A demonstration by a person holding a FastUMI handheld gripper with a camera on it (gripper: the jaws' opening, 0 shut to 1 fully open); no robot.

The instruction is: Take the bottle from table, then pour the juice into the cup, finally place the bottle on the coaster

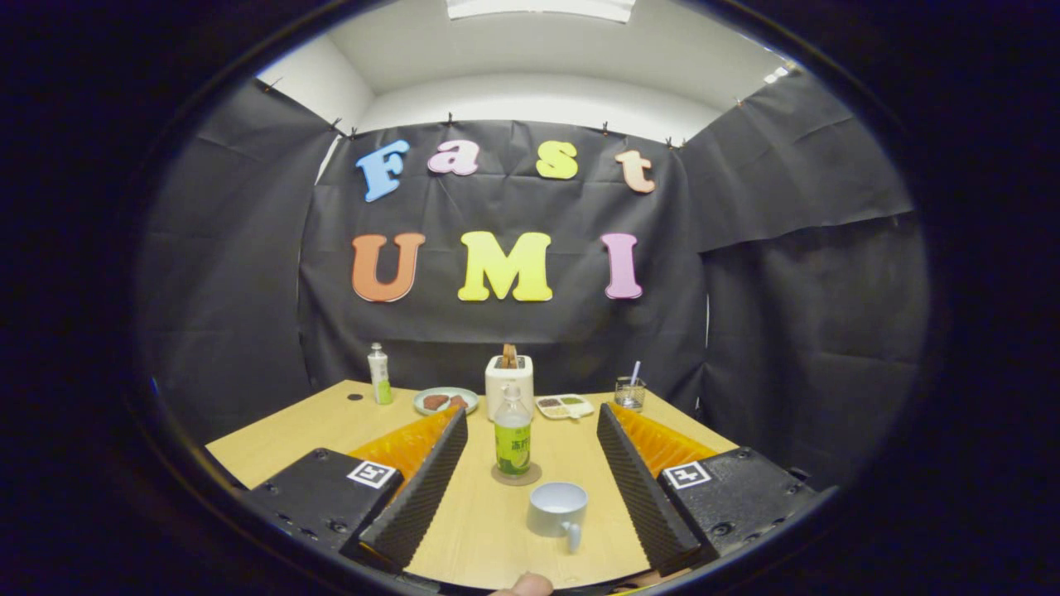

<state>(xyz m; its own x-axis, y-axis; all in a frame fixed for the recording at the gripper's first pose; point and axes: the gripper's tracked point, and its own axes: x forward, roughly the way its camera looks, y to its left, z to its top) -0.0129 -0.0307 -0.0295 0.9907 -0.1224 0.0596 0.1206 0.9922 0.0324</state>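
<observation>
A fingertip (520, 585) of the person shows at the nearest point, cut off so that little of it can be made out. The gripper (530, 447) stands open: its two ribbed fingers (422, 488) are spread wide apart and press on nothing. Their near ends join dark housings, each bearing a small square marker.

Between the fingers, on the light wooden table (281, 439), sits a pale grey-blue ceramic cup (557, 510) with its handle turned toward the camera. The inside of the cup looks pale; whether it holds liquid cannot be told.

Just beyond the cup, also between the fingers, the clear plastic bottle with a green label (513, 437) stands upright on a round brown coaster (516, 474). The bottle covers most of the coaster, so only its rim shows. The bottle's upper part looks clear.

Beyond the bottle stands a white toaster (508, 382) with brown slices in its slots; the bottle hides part of its front. Beside it lies a pale round plate (445, 401) carrying brownish food that is too small to identify. On the other side lies a white compartment tray (564, 406), its contents indistinct. Further out stand a clear glass with a straw (630, 391) and a small white-and-green bottle (379, 375) near the far corner.
</observation>
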